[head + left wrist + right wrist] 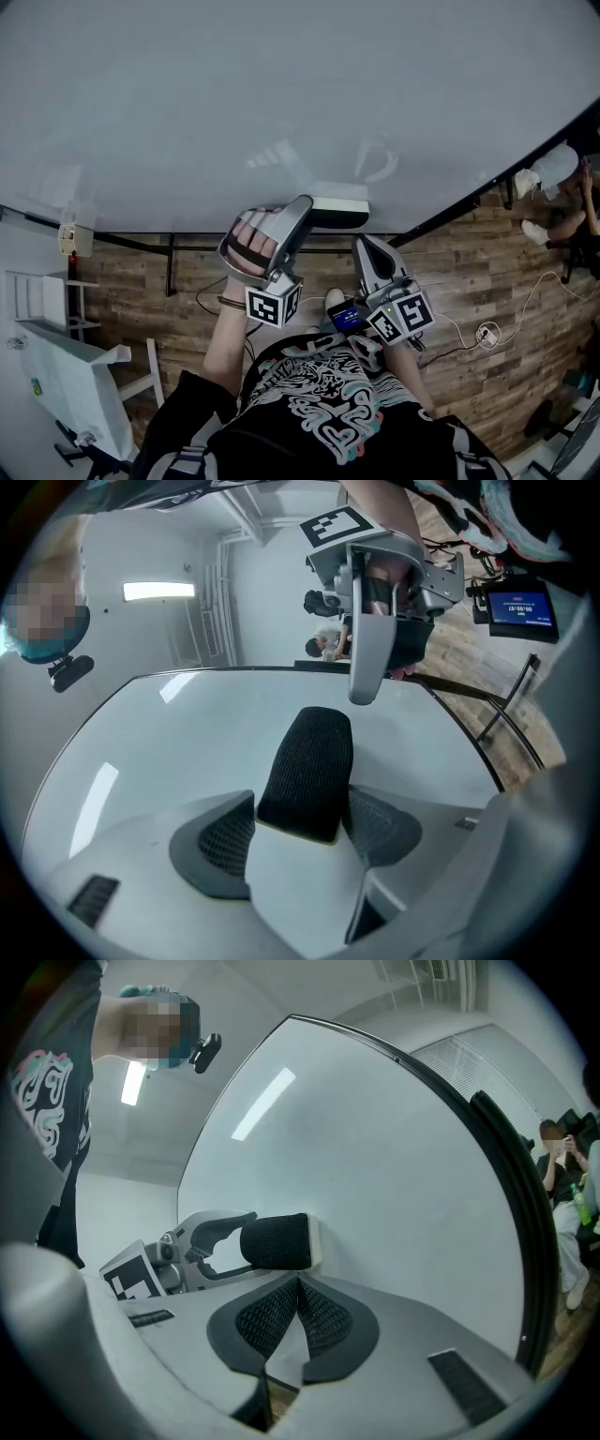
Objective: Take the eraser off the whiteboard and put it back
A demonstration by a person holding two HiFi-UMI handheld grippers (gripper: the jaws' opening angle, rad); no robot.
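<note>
The left claw [302, 829] grasps the black eraser [309, 761] by its sides at the whiteboard [169, 752], while the right claw [298, 1321] sits clenched, empty, nearby.

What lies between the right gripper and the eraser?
Nothing: in the right gripper view, only bare whiteboard shows between the shut right gripper and the eraser, which the left gripper holds.

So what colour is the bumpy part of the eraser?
Black, with a fine woven-looking texture. The eraser shows best in the left gripper view.
</note>
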